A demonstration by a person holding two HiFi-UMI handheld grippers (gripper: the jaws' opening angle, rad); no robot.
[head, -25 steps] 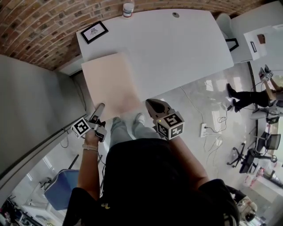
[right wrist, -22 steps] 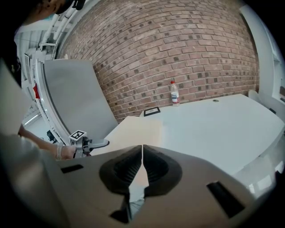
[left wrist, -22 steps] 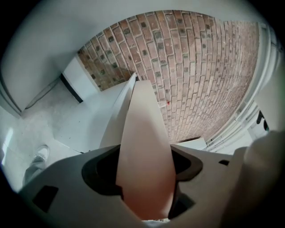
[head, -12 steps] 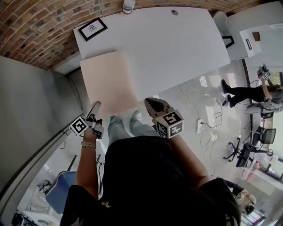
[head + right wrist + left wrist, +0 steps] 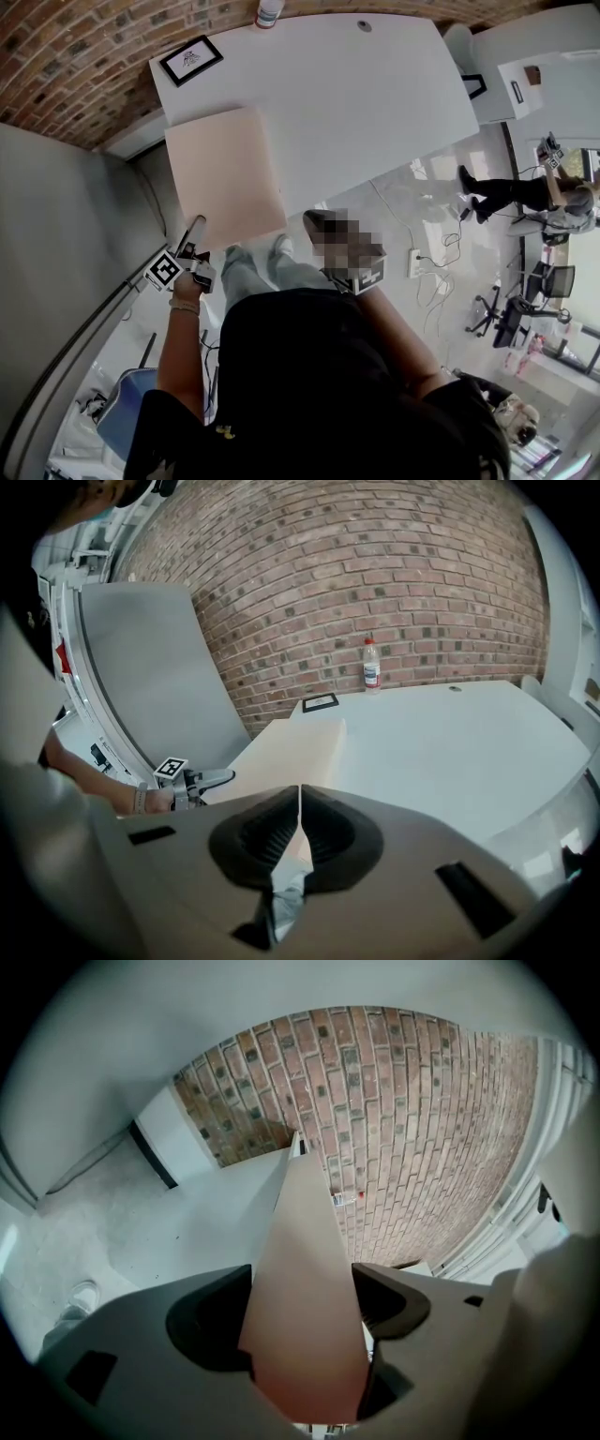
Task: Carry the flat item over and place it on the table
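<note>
- Left hand-held gripper: jaws opening, the flat board between them at its near corner.
- Right hand-held gripper: pressed together, empty, near the flat board on the counter.

The pale beige flat sheet is seen to be matt and smooth, like card or thin board. A smooth, low-sheen finish is shown by the white rectangular counter. The red-brown brick wall is rough and unglazed. The pale tiled floor is polished and reflective.
</note>
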